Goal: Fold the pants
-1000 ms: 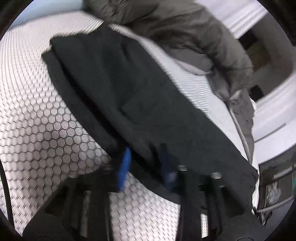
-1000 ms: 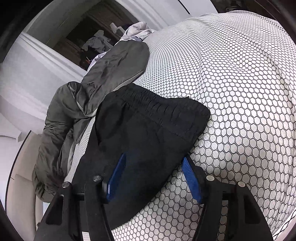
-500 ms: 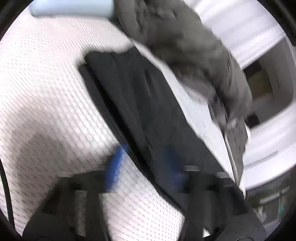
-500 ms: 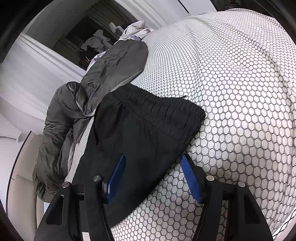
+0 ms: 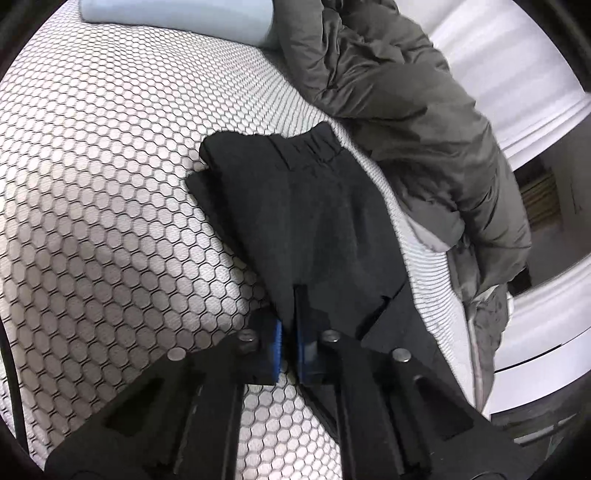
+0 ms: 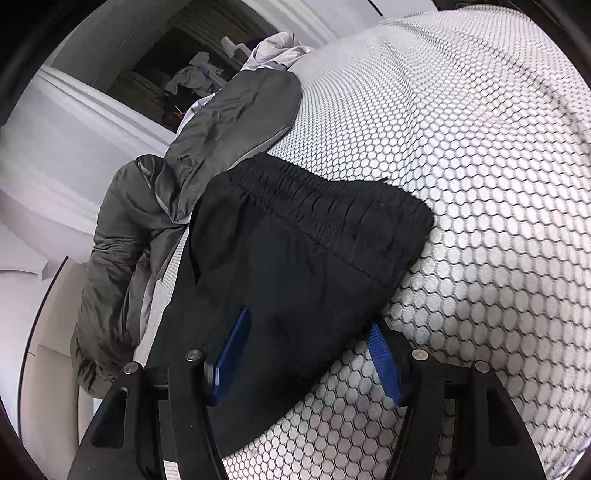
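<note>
The black pants lie folded on a white bed cover with a black hexagon pattern. In the left wrist view my left gripper is shut on the near edge of the pants, the blue pads pinching the cloth. In the right wrist view the pants show their elastic waistband at the far end. My right gripper is open, its blue pads astride the near part of the pants, just above them.
A grey-green puffy jacket lies bunched along the far side of the pants, also in the right wrist view. A pale blue pillow lies at the head. The bed edge and white wall panels lie beyond the jacket.
My left gripper has closed on the edge of the pants and swung its view toward the waistband end. The right gripper has stayed open over the pants, almost still.
</note>
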The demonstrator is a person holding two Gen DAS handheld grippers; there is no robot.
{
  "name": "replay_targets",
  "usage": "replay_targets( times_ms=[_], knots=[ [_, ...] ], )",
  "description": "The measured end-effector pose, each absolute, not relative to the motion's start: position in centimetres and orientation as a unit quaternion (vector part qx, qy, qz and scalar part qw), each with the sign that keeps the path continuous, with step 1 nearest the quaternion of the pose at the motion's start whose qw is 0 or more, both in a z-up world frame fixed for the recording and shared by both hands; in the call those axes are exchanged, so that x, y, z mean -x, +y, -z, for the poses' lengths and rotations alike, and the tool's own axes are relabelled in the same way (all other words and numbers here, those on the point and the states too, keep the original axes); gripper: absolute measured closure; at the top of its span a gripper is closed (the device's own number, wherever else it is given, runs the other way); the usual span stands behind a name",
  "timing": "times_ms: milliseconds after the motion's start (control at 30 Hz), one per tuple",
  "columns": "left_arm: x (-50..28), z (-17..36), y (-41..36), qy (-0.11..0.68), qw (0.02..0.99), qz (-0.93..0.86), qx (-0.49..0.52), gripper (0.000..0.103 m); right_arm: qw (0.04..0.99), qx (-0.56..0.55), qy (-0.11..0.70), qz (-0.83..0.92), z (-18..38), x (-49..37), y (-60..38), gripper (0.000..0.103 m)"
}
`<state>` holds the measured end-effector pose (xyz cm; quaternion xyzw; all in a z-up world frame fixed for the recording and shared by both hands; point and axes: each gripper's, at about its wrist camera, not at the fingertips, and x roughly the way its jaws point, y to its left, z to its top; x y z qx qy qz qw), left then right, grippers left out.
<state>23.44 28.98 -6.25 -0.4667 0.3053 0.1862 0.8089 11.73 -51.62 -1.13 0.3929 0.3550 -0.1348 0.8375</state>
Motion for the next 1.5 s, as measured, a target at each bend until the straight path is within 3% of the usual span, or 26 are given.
replay_targets(
  times_ms=[100,133,167,200,267,467,633,700,733,767,800,833,867,900,933,967,1100,1200,1233,1367,1433,1500],
  knots=[
    [-22.3,4.8,28.5,0.294,0.824,-0.183,0.447,0.102,0.835,-0.415,0.340,0.125,1.7,-12.5,-52.0,0.037],
    [-22.0,4.5,28.4,0.292,0.828,-0.185,0.442,0.102,0.835,-0.423,0.329,0.121,1.8,-13.0,-52.2,0.042],
    [-21.3,4.2,28.5,0.288,0.830,-0.186,0.440,0.102,0.837,-0.424,0.326,0.118,1.9,-13.4,-52.3,0.056],
    [-20.5,3.8,28.4,0.286,0.830,-0.185,0.442,0.102,0.841,-0.418,0.323,0.116,2.0,-13.8,-52.3,0.086],
    [-18.4,3.3,28.5,0.277,0.831,-0.179,0.448,0.102,0.846,-0.417,0.309,0.123,1.5,-13.3,-51.8,0.096],
    [-9.6,2.6,29.2,0.275,0.834,-0.188,0.440,0.102,0.879,-0.360,0.295,0.107,-2.4,-7.0,-48.1,0.100],
    [-5.8,5.1,29.3,0.318,0.825,-0.182,0.429,0.100,0.851,-0.387,0.338,0.109,0.5,-2.1,-48.3,0.099],
    [-5.0,5.2,29.3,0.316,0.824,-0.180,0.434,0.100,0.840,-0.395,0.357,0.107,1.3,-2.0,-48.6,0.094],
    [-4.4,4.8,29.3,0.313,0.824,-0.183,0.436,0.097,0.839,-0.399,0.354,0.109,1.1,-2.0,-48.7,0.085],
    [-3.8,4.4,29.2,0.310,0.826,-0.186,0.433,0.090,0.840,-0.400,0.348,0.113,0.9,-1.5,-48.7,0.079],
    [-3.0,3.8,29.0,0.302,0.829,-0.192,0.429,0.084,0.842,-0.403,0.337,0.119,0.5,-1.1,-48.7,0.063],
    [-2.3,3.4,28.8,0.293,0.833,-0.193,0.428,0.071,0.845,-0.407,0.324,0.121,0.1,-0.7,-48.9,0.056],
    [-1.6,2.9,28.5,0.285,0.836,-0.194,0.426,0.060,0.849,-0.409,0.314,0.120,-0.1,-0.6,-49.0,0.056],
    [-1.1,2.5,28.2,0.279,0.840,-0.195,0.422,0.056,0.849,-0.406,0.313,0.126,-0.1,-0.7,-49.2,0.057],
    [-0.8,2.0,27.8,0.277,0.843,-0.195,0.417,0.055,0.847,-0.400,0.321,0.138,0.0,-0.7,-49.3,0.077],
    [-0.6,1.5,27.4,0.275,0.847,-0.189,0.413,0.055,0.845,-0.396,0.326,0.147,0.1,-0.6,-49.4,0.083],
    [-0.5,-0.1,25.1,0.275,0.861,-0.165,0.395,0.053,0.849,-0.376,0.338,0.152,-0.6,0.5,-48.6,0.087],
    [-2.1,-1.5,22.2,0.282,0.878,-0.139,0.361,0.048,0.847,-0.334,0.374,0.177,-1.2,1.0,-48.1,0.073],
    [-2.8,-1.8,21.0,0.285,0.883,-0.129,0.349,0.042,0.851,-0.322,0.366,0.196,-1.9,1.6,-48.1,0.062],
    [-6.7,-2.4,15.8,0.309,0.899,-0.079,0.301,0.020,0.883,-0.299,0.310,0.188,-5.3,1.5,-48.6,0.051],
    [-9.1,-2.4,12.4,0.320,0.906,-0.048,0.271,0.014,0.895,-0.280,0.314,0.147,-6.7,-0.8,-48.7,0.024],
    [-11.3,-2.2,9.1,0.333,0.912,-0.020,0.237,0.007,0.902,-0.274,0.321,0.089,-7.3,-3.5,-48.8,0.015]
  ],
)
